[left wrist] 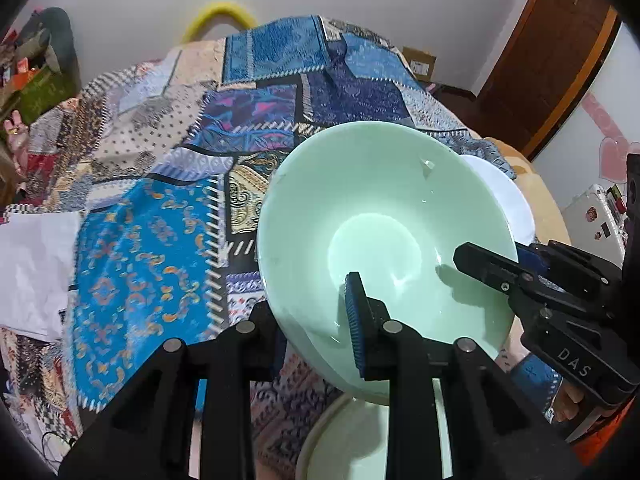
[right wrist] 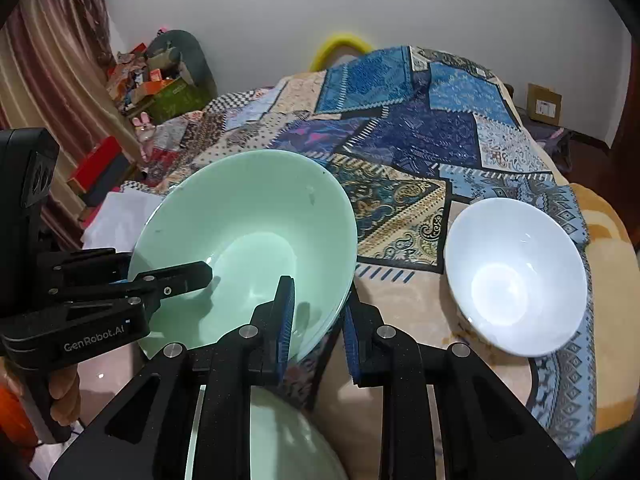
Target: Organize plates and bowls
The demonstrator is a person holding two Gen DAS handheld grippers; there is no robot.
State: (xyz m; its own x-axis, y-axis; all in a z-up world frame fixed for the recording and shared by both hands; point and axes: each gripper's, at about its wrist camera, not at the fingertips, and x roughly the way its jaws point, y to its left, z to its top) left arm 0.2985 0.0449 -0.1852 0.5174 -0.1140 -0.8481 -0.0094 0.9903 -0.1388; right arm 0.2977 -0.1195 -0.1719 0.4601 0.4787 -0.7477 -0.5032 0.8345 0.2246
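Mint-green glossy bowl (left wrist: 384,208) | tilted, seemingly airborne | both grippers' fingers (right wrist: 285,312) pinch rim

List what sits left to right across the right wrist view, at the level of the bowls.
left gripper reaching in from the left edge → green bowl, gripped at its rim by both grippers → right gripper on the bowl's right rim → white bowl resting on the patchwork blanket
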